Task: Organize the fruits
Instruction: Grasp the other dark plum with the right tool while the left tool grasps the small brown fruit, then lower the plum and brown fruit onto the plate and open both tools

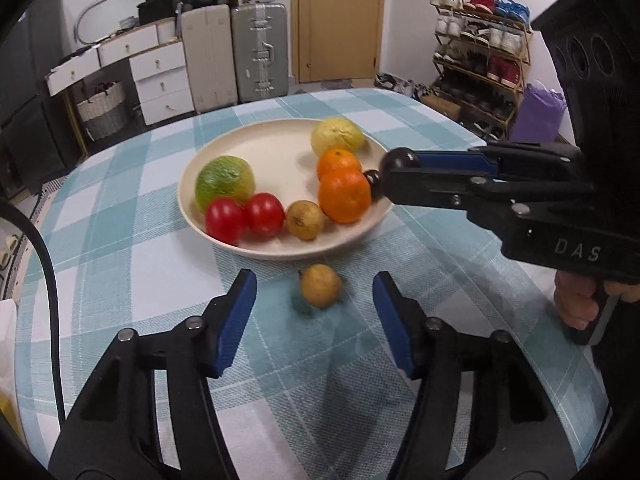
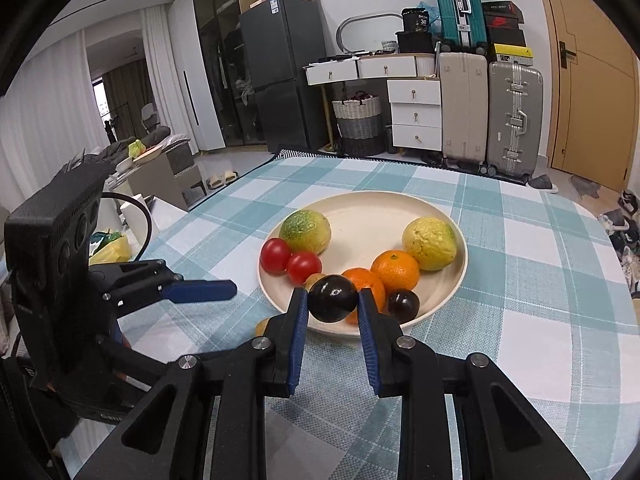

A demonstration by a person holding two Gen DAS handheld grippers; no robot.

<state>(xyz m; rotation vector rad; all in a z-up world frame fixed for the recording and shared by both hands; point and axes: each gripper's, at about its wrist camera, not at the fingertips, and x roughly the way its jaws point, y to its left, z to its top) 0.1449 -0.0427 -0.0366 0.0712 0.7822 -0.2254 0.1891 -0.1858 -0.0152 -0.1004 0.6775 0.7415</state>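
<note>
Fruit mostly sits in the plate already, so we judge the sorting well along. In the plate we see a green fruit, two tomatoes, two oranges, a yellow fruit, a small brown fruit and a dark plum by the near rim.

Our right gripper has its fingers closed on a second dark plum, held just above the plate's near rim; in the left wrist view it hangs beside the oranges. We judge this plum to be on its way into the plate and not yet set down.

One brown fruit lies on the bench just outside the plate, on our side of it. Our left gripper has its fingers apart, one on either side of that fruit, with clear gaps and no pad touching it. So two pieces are left as far as we can see: the plum to be released and this brown fruit to be picked up and carried over the rim.

The bench wears a blue and white checked cloth, bare apart from the plate and the loose fruit. Beyond the plate stand suitcases, white drawers, a woven basket, a dark fridge and a wooden door. A shoe rack stands to the right of the door.
</note>
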